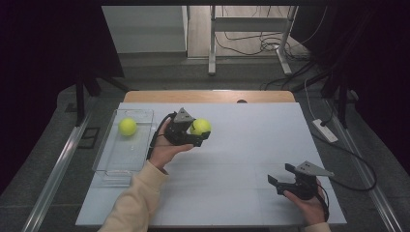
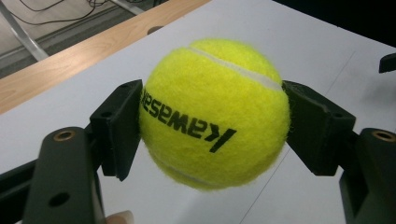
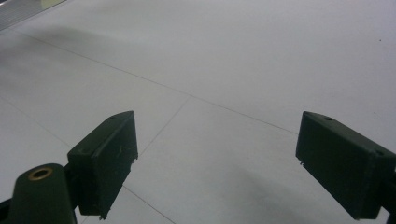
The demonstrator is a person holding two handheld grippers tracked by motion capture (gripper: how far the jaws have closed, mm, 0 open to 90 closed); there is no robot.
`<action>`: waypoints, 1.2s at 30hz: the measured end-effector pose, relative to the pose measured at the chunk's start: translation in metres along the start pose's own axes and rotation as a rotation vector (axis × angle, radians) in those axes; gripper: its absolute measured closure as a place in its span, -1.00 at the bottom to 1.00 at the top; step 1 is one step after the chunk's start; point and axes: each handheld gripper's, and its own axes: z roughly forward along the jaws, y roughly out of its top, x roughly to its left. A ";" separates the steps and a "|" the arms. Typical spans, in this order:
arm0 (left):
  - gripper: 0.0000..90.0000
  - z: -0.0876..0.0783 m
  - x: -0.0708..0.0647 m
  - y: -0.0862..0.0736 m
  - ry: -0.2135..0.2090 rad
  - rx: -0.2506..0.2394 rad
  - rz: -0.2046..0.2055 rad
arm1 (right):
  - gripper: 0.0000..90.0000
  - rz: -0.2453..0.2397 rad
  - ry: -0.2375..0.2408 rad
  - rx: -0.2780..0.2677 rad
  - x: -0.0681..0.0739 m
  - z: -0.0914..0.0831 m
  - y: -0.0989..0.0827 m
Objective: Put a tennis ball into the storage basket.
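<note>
While the left gripper (image 1: 197,133) clamps a yellow tennis ball (image 1: 200,126) above the white table (image 1: 232,193), just right of the clear tray (image 1: 112,166), bare tabletop lies all around it. A second ball (image 1: 127,126) sits in the tray's far end. Near the front right edge, the right gripper (image 1: 281,178) rests with jaws apart, holding nothing. Beyond the table's far edge lie grey floor and cables (image 1: 261,43).

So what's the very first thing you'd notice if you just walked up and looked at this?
The bright yellow tennis ball jumps out first: the left gripper pinches it between its black jaws, held up over the white table. Next comes a second yellow ball lying inside the clear tray at the table's left edge. Over at the right, the right gripper has its jaws wide open with nothing between them.
</note>
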 end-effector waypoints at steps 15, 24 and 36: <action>-0.40 -0.020 0.008 -0.010 0.022 -0.022 -0.029 | -0.72 -0.003 0.001 0.001 0.001 0.001 0.000; -0.40 -0.029 0.015 -0.018 0.034 -0.030 -0.044 | -0.73 -0.002 -0.001 0.004 0.002 0.001 0.001; -0.40 -0.040 0.020 -0.022 0.048 -0.055 -0.060 | -0.73 -0.004 -0.001 0.005 0.001 0.001 0.000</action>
